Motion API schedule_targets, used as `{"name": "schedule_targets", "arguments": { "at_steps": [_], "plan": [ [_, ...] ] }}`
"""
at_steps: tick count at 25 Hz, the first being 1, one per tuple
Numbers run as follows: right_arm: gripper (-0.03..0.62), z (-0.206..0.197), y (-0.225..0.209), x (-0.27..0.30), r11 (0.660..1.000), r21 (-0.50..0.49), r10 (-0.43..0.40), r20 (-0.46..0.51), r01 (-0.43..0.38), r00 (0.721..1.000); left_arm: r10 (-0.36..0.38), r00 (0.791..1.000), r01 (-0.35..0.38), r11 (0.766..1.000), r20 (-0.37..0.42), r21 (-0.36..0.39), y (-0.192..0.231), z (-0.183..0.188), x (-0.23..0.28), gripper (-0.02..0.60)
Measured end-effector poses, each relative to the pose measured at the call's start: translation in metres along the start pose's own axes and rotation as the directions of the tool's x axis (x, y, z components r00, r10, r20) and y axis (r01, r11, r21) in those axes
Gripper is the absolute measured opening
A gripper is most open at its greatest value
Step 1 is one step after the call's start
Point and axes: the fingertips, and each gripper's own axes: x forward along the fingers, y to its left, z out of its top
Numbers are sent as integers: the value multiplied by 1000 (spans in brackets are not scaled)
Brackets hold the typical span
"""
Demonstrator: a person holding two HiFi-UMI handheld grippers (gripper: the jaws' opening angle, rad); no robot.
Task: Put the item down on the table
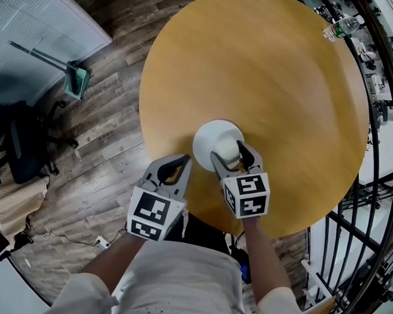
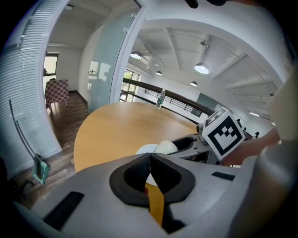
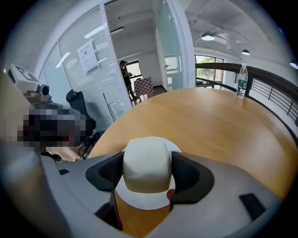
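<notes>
The pale rounded item [image 3: 145, 163] is pinched between the right gripper's [image 1: 231, 154] jaws, over a white plate [image 1: 206, 135] near the close edge of the round wooden table [image 1: 272, 72]. The right forearm reaches forward from the body, jaws pointing away. The left gripper [image 2: 150, 163] hangs just beside it at the table's edge, jaws pressed together on nothing

The right tool [image 1: 233, 153] grips a white rounded item [image 1: 228, 148] over a white plate [image 1: 207, 136] on the round wooden surface [image 1: 265, 78]; the left tool [image 1: 177, 166] hangs just beside.
</notes>
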Motion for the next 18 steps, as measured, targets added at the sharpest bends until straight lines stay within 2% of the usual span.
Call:
{"name": "schedule_targets", "arguments": {
  "at_steps": [18],
  "plan": [
    [316,-14,-1,22,1000,-28,1,-56,-3,998,-10,1000,10,1000,-19,-10,4,-7,6,23]
  ]
}}
